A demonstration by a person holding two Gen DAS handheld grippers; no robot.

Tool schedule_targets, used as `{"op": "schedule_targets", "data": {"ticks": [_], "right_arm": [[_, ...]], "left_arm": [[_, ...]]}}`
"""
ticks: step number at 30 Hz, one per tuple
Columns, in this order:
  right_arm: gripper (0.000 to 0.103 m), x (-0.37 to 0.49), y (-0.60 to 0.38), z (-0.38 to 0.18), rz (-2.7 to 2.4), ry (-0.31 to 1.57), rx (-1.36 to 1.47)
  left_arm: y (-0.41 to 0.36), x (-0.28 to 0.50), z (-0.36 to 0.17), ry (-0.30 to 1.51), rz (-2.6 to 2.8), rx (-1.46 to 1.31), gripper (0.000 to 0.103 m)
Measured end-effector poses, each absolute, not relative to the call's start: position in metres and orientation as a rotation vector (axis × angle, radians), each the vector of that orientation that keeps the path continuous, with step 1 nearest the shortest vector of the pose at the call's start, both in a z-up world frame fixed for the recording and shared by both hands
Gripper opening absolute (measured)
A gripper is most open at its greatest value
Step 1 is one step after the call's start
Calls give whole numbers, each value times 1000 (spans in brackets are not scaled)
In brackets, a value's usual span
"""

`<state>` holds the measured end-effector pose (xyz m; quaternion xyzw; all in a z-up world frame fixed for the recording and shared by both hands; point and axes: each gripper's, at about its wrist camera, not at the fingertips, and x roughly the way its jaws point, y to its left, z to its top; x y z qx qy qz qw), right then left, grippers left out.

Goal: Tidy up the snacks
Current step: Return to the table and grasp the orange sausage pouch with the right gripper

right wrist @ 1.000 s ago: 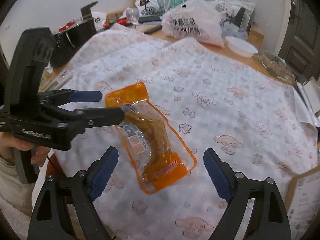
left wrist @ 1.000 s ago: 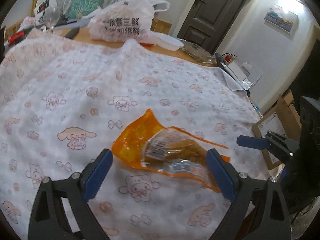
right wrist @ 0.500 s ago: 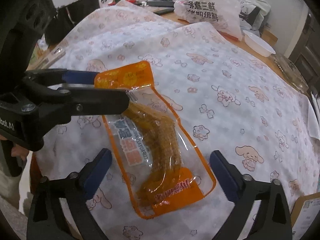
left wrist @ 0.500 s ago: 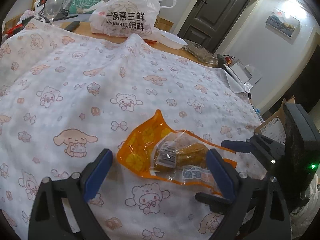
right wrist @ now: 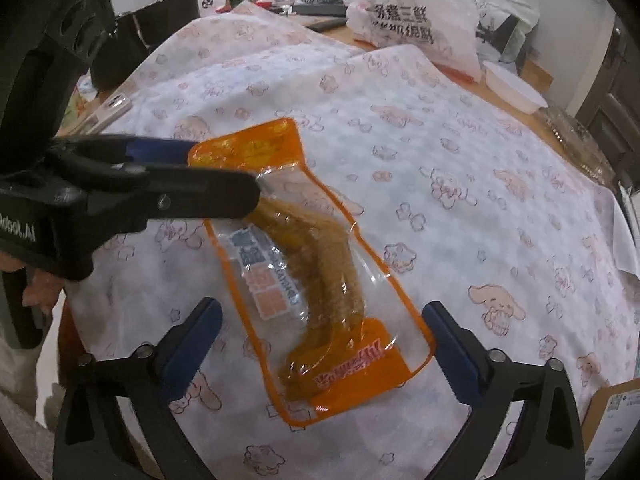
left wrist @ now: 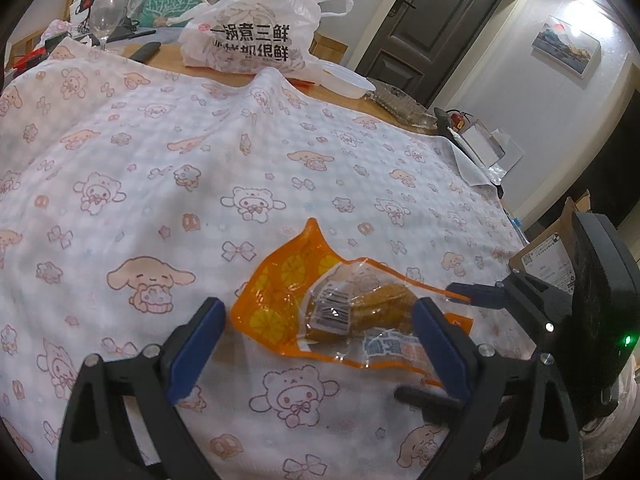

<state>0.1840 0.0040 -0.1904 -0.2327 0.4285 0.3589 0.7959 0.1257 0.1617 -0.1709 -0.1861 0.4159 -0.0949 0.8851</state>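
While on tablecloth (left wrist: 200, 140), orange snack pouch (right wrist: 320, 264).

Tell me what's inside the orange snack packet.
Through the clear window of the orange snack packet, a curved brown snack piece shows. The printed orange ends hide whatever lies beneath them.

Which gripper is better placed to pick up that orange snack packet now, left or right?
Probably the right gripper: its open jaws, which have just been closing, straddle the snack packet's lower end evenly. The left gripper straddles the other end, also open, with one finger lying over the wrapper.
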Motion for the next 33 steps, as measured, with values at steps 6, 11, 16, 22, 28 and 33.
{"op": "schedule_targets", "data": {"ticks": [6,11,16,22,28,33], "right_arm": [[72,182,1,-187,810,921,-469],[50,174,4,-177,835,891,-468],[34,170,0,-168,833,855,-418],[14,168,-3,-149,833,818,-389],[42,171,-9,-150,866,849,-338],[78,184,-6,-162,835,884,-359]], "left_arm": [[163,126,-172,866,-202,-390,93],[159,125,-172,865,-206,-390,93],[159,121,-167,852,-211,-398,93],[159,116,-155,817,-229,-411,93],[161,115,-157,826,-217,-409,93],[165,118,-163,840,-210,-418,93]]}}
